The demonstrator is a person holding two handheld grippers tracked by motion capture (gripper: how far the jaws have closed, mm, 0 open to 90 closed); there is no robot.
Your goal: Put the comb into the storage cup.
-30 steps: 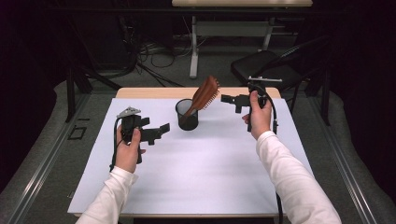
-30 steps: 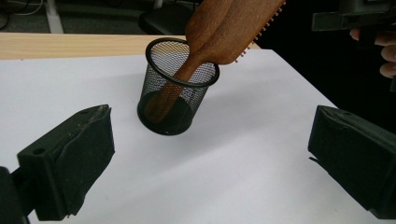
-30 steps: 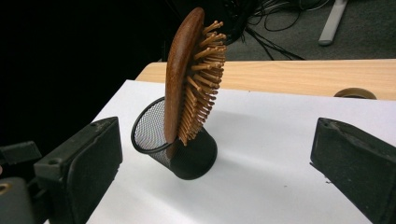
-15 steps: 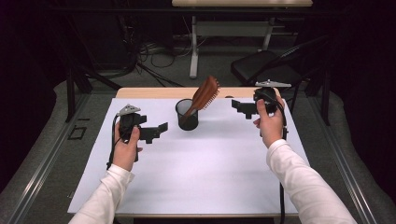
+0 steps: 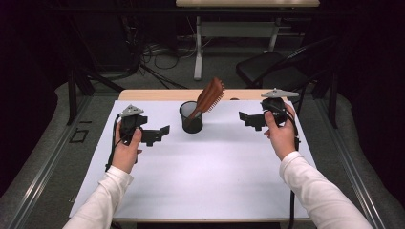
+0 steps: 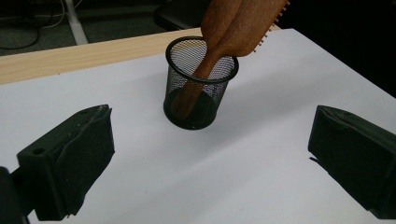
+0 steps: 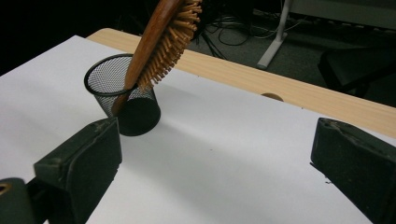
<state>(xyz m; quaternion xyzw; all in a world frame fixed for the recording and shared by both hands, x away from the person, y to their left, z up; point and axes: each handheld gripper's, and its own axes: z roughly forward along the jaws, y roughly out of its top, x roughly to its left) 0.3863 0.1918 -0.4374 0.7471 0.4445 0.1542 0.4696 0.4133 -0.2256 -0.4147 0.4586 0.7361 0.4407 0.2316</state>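
Left gripper [image 5: 160,134]: jaws wide apart, nothing held, aimed right at the mesh cup [image 5: 191,117], which stands near the table's [image 5: 143,95] far edge, just beyond its tips. Hairbrush [image 5: 206,98]: handle down in the cup, long axis tilted up and right, so the bristle head overhangs the rim toward the right side. Right gripper [image 5: 246,119]: also gaping and empty, farther from the cup but facing the bristles; left looks nearer.

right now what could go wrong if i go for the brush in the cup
The hairbrush leans far over the rim of the light mesh cup, handle down, so a sideways pull may tip the cup. Both the left gripper and right gripper are open and flank it; closing in together could make them collide.
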